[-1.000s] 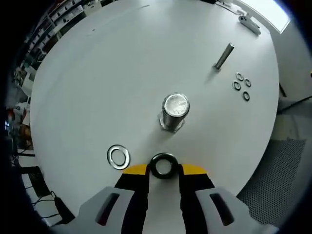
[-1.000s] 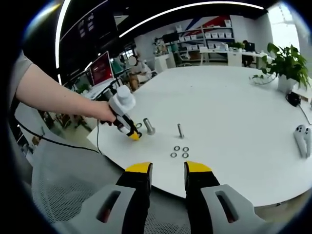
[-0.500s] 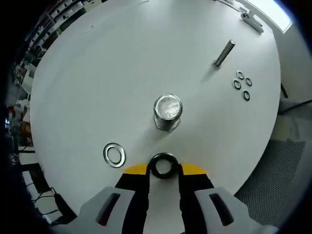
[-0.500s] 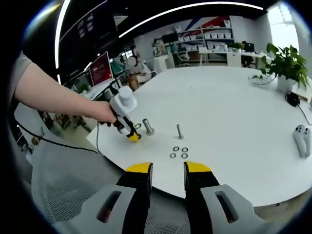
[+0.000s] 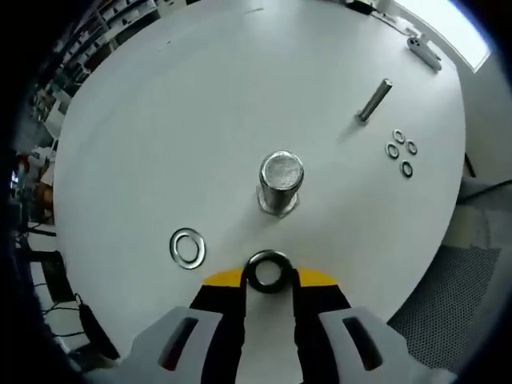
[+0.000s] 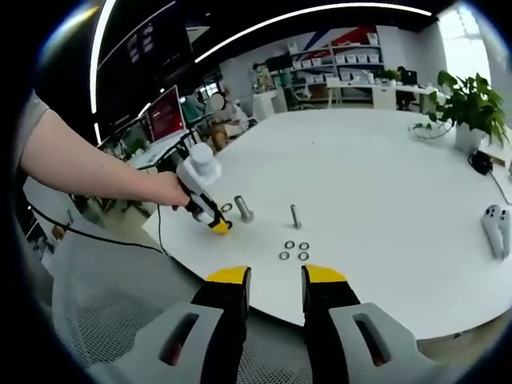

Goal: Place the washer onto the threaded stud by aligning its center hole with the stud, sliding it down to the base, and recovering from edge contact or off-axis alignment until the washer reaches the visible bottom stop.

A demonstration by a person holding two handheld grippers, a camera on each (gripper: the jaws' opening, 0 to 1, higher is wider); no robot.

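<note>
- Left gripper (image 5: 269, 276) grips the dark washer (image 5: 268, 270) at its jaw tips.
- Threaded stud (image 5: 281, 182) stands bare at 12 o'clock; threading remains.
- Right gripper (image 6: 274, 280) hangs released, idle.

Brightness: both views are showing a well-lit room, the white table (image 5: 200, 104) reading evenly bright.
Light sources: curved ceiling light strips (image 6: 320, 10) are glowing overhead in the right gripper view; a window (image 6: 464, 24) is blowing out to white at upper right.
Shadows: the large stud (image 5: 281, 182) and the thin stud (image 5: 374, 100) are casting only faint, soft shadows.
Glare: the large stud's top face is glinting.
Distortion: fisheye is bending the table edge and the ceiling lines strongly toward the edges.
Focus: the centre is staying sharp; distant shelves (image 6: 352, 56) are looking soft.
</note>
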